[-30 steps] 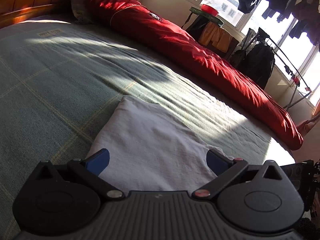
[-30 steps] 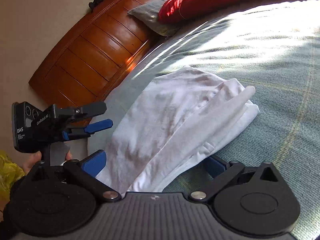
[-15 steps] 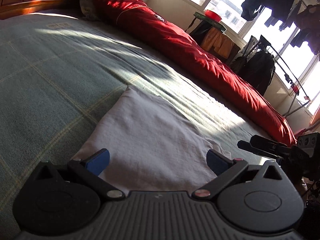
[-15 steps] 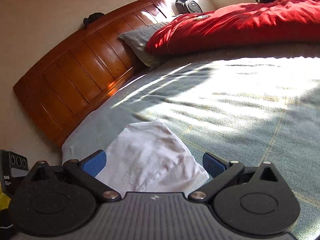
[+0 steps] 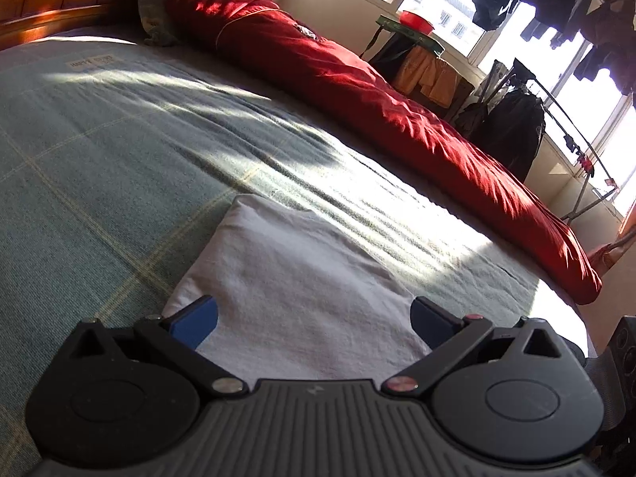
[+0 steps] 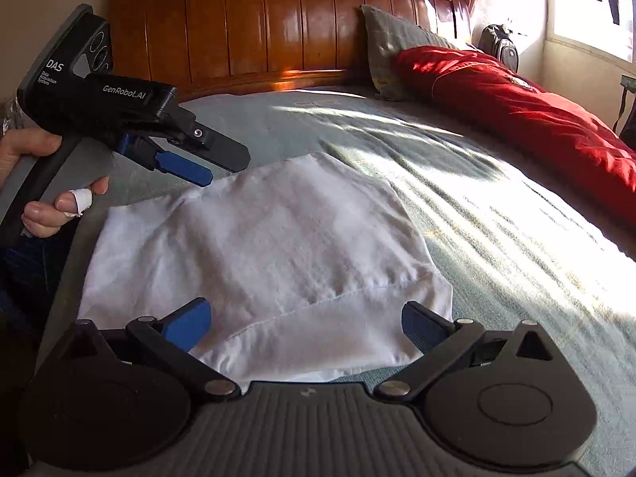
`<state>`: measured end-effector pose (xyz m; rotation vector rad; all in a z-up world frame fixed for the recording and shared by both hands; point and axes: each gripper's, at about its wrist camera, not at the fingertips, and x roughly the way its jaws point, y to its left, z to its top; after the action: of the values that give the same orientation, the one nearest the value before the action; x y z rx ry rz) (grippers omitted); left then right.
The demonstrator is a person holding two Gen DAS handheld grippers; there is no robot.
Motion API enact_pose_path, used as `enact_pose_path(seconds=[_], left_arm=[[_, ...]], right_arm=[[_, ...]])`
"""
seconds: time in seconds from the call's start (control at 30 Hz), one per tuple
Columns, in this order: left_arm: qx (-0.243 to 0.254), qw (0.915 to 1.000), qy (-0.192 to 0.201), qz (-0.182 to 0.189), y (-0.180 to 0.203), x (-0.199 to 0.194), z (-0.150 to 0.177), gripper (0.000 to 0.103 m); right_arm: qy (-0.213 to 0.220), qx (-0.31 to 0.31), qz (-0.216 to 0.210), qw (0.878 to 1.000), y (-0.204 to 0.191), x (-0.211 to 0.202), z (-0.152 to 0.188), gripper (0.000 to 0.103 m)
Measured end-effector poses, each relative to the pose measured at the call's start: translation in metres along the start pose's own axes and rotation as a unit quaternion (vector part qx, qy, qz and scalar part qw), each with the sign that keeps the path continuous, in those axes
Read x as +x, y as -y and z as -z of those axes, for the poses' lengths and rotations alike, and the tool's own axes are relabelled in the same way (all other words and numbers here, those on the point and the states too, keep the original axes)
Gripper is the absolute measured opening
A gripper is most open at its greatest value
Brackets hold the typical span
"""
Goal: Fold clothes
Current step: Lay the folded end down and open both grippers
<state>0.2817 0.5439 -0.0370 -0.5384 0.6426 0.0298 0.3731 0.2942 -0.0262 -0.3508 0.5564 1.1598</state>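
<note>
A folded white garment (image 6: 270, 246) lies flat on the green checked bedspread (image 6: 497, 206), near the bed's front edge. In the left wrist view the same white garment (image 5: 294, 278) stretches away from my left gripper (image 5: 314, 320), which hovers open over its near edge with nothing between the blue pads. My right gripper (image 6: 306, 324) is open too, low over the garment's hemmed edge. The right wrist view also shows the left gripper (image 6: 206, 167) from the side, held by a hand (image 6: 43, 183), its fingers above the garment's far left corner.
A long red duvet roll (image 5: 389, 115) lies along the far side of the bed, with a grey pillow (image 6: 397, 47) at the wooden headboard (image 6: 278, 28). Beyond the bed stand a clothes rack with dark garments (image 5: 512, 135) and bright windows.
The right gripper has swung back over the garment, which now lies flatter and more squarely folded than a second ago. The left gripper shifted only slightly and stayed open.
</note>
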Motion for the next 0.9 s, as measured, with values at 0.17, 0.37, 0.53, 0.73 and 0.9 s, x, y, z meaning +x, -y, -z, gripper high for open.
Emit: enact_pose_path(seconds=[0.17, 0.37, 0.53, 0.73, 0.9], left_arm=[[-0.046, 0.9986, -0.022, 0.018, -0.011, 0.043, -0.018, 0.102], [-0.075, 0.9967, -0.027, 0.012, -0.022, 0.058, -0.017, 0.102], [-0.062, 0.9974, -0.026, 0.028, -0.016, 0.046, -0.017, 0.102], [-0.077, 0.9965, -0.024, 0.023, -0.027, 0.078, -0.021, 0.102], [-0.062, 0.9972, -0.042, 0.005, -0.016, 0.054, -0.023, 0.102]], right_arm=[[-0.009, 0.014, -0.035, 0.999, -0.006, 0.02, -0.011, 0.103], [-0.039, 0.026, -0.03, 0.998, -0.004, 0.029, 0.005, 0.103], [0.018, 0.021, -0.04, 0.999, 0.002, 0.017, -0.015, 0.103], [-0.039, 0.095, -0.02, 0.994, 0.035, 0.053, -0.005, 0.103], [-0.034, 0.096, -0.021, 0.995, 0.027, 0.021, -0.01, 0.103]])
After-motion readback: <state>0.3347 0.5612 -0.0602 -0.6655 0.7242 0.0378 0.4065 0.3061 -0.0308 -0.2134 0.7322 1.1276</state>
